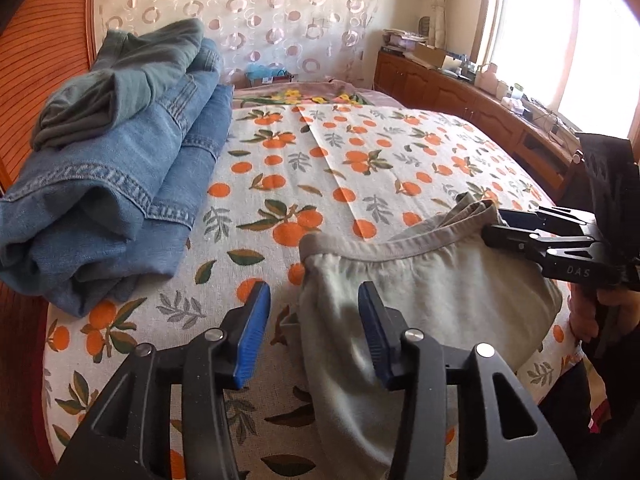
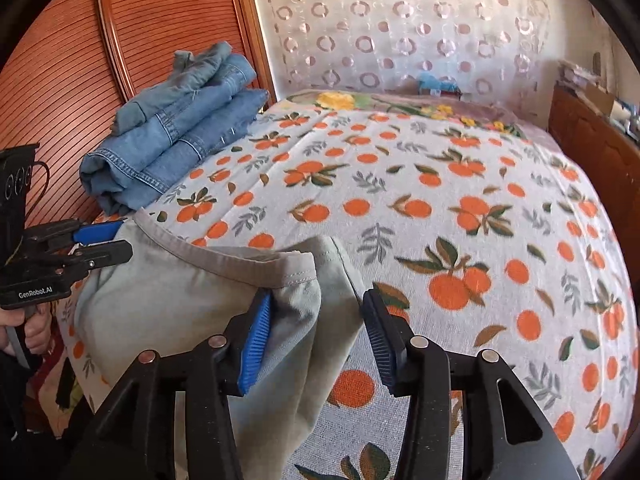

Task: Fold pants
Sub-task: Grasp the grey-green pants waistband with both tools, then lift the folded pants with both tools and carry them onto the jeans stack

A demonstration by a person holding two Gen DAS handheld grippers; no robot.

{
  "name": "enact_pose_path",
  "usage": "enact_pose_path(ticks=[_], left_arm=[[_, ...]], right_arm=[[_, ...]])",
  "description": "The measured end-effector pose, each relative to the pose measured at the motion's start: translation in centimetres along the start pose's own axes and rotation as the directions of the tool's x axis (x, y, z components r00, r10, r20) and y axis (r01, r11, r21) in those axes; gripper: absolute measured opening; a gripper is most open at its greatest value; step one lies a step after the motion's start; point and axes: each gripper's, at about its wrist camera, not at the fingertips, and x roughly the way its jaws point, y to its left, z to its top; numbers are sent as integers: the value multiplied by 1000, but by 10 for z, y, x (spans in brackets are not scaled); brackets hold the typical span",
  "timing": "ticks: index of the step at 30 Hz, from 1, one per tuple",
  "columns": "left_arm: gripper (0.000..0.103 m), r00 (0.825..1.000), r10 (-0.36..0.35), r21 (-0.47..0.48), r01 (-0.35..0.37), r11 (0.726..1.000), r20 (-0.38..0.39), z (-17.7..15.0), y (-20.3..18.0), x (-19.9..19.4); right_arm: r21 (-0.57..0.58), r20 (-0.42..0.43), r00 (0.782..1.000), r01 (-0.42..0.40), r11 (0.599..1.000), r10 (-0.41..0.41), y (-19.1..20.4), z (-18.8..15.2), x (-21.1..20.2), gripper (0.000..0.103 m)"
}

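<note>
Bed (image 1: 360, 152) w/ white cover printed in oranges & leaves fills both views. Ribbed red-brown headboard (image 2: 72, 60) at upper left, sheer curtain w/ ring pattern (image 1: 260, 12) behind the bed.

Pale grey-green pants (image 1: 420, 288) lie at bottom centre of the left wrist view, waistband (image 1: 384, 246) running across, cloth spilling over the near bed edge. Stack of folded jeans (image 1: 132, 184) sits left of frame near the headboard, well apart from the pants.

Left hand-held gripper (image 1: 314, 334): blue pads spread, left edge of the pants lying btwn them, pads not pressing. Right hand-held gripper (image 2: 316, 338): spread too; a waistband corner sits btwn pads, left pad at the cloth, right pad clear of it.

Left view only: bright window (image 1: 560, 32) at upper right, wooden cabinet (image 1: 460, 92) below it cluttered w/ small items, a dark green garment (image 1: 120, 80) atop the jeans, and the right hand-held gripper at right edge by the waistband. Right view only: the left hand-held gripper from the side at left edge, w/ the person's hand (image 2: 36, 332) on its grip.
</note>
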Motion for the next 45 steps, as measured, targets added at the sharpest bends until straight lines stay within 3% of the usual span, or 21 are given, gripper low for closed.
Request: enact_pose_path(ticks=[4, 18, 25, 33, 34, 35, 41, 45], left_arm=[[47, 999, -4, -13, 4, 1000, -44, -7, 1, 11], [48, 999, -14, -11, 14, 1000, -38, -9, -2, 15], [24, 997, -68, 12, 69, 998, -34, -11, -10, 15], [16, 996, -89, 6, 89, 996, -23, -13, -12, 12], [15, 996, -89, 6, 89, 996, -20, -13, -12, 12], [15, 996, -89, 5, 89, 996, -16, -13, -12, 11], [14, 995, -97, -2, 97, 995, 5, -14, -12, 5], [13, 993, -105, 2, 105, 994, 45, -13, -15, -9]], right_arm=[[1, -7, 1000, -3, 1000, 3, -1, -1, 0, 49], [-24, -4, 1000, 12, 1000, -13, 2, -3, 4, 53], [-20, -3, 1000, 6, 1000, -6, 0, -3, 5, 53], [-25, -6, 1000, -5, 1000, 5, 1, -2, 6, 53], [-27, -7, 1000, -9, 1000, 9, 1, -2, 6, 51], [-26, -5, 1000, -21, 999, 21, 1, -2, 6, 41], [-55, 0, 999, -48, 997, 48, 5, -4, 4, 19], [-80, 56, 997, -43, 996, 48, 12, -2, -13, 16]])
